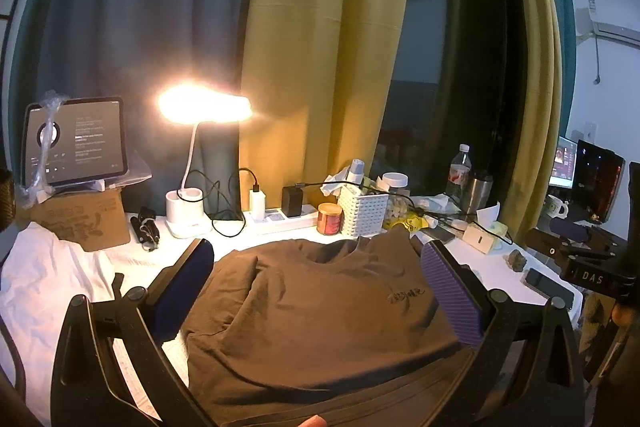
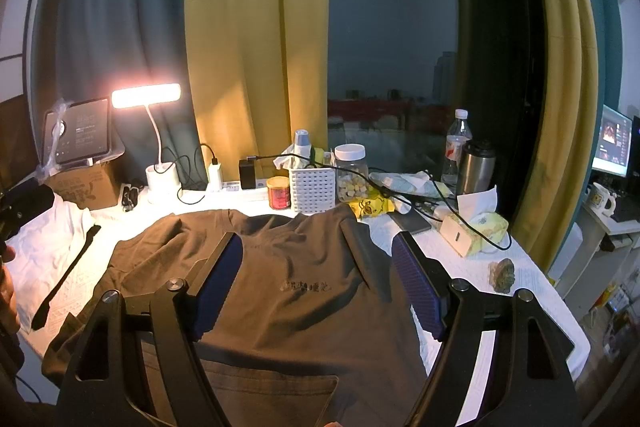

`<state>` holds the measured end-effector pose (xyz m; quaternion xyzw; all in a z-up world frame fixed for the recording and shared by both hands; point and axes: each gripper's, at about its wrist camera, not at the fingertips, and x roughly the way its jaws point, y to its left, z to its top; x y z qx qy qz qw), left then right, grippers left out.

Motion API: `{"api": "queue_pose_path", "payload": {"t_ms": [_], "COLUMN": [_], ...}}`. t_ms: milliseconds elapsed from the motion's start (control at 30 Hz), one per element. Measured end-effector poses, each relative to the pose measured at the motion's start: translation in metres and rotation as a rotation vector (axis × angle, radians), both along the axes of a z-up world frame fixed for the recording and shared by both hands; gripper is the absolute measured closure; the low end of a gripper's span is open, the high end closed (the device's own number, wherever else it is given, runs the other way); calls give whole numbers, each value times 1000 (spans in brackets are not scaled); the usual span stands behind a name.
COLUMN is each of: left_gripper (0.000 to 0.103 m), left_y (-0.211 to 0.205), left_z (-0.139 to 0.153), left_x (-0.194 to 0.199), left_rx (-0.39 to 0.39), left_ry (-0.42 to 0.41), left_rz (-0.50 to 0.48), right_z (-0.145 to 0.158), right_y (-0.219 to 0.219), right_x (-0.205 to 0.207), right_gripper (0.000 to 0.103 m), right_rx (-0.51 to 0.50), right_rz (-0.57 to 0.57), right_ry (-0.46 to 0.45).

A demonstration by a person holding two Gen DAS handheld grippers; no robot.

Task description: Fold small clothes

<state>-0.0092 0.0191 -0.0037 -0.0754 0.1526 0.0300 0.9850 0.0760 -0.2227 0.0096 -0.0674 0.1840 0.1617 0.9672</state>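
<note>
Counting garments: one brown T-shirt (image 2: 288, 291) and one white garment (image 1: 48, 275), both on the bench (image 2: 460, 259).
Claws: two. The left claw (image 1: 316, 259) and the right claw (image 2: 318, 251) each hang over the brown T-shirt with their fingers spread wide and nothing between them.
Brown T-shirt, place: directly ahead of and beneath both claws, collar at the far end, hem towards the cameras.
Brown T-shirt, look: dull brown, spread mostly flat, with soft wrinkles; the sleeve left of the right claw is rumpled. A hem band crosses the near part in the right wrist view.
Writing on shirt: one small dark chest print (image 2: 306, 285), too small to read.
White garment, place: left of the left claw, crumpled, just beside the brown T-shirt.
Other writing: "DAS" on a black part (image 1: 592, 278) right of the left claw; printing on one cardboard box (image 1: 88, 223) beyond it and to the left, unreadable.
Lamps: one desk lamp (image 2: 146, 95), lit, far left of the right claw.
Tablets: one tablet (image 1: 76, 143), screen lit, standing on the cardboard box.
Baskets: one white basket (image 2: 312, 189) beyond the shirt collar.
Bottles and jars: one water bottle (image 2: 456, 143), one steel flask (image 2: 476, 167), one clear jar (image 2: 351, 173), one red tin (image 2: 279, 193), all past the claws.
Phones: one phone (image 1: 548, 285) right of the left claw.
</note>
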Motion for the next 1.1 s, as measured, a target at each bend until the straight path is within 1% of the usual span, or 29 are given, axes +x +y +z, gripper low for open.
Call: {"api": "queue_pose_path", "payload": {"t_ms": [433,600,700,900,1000,1100], "left_gripper": [1,1,1,1,1,1], "left_y": [2,4,7,6,9,11], "left_z": [0,1,1,2,3,3], "left_x": [-2,-2,-3,-4,-3,-5], "left_rx": [8,-5,-27,-29,-54,-56], "left_ry": [-3,-8,-11,-14,-19,-26], "left_rz": [2,-7,-10,1,-9,-2], "right_z": [-2,-3,-3,-4,-4,-4], "right_y": [3,3,3,3,3,3], "right_x": [-5,-6,-5,-8,-8,-8], "right_gripper": [23,23,23,23,23,23], "right_rx": [1,1,0,2,3,3], "right_rz": [6,5,7,9,9,10], "right_ry": [3,4,5,6,8,8]}}
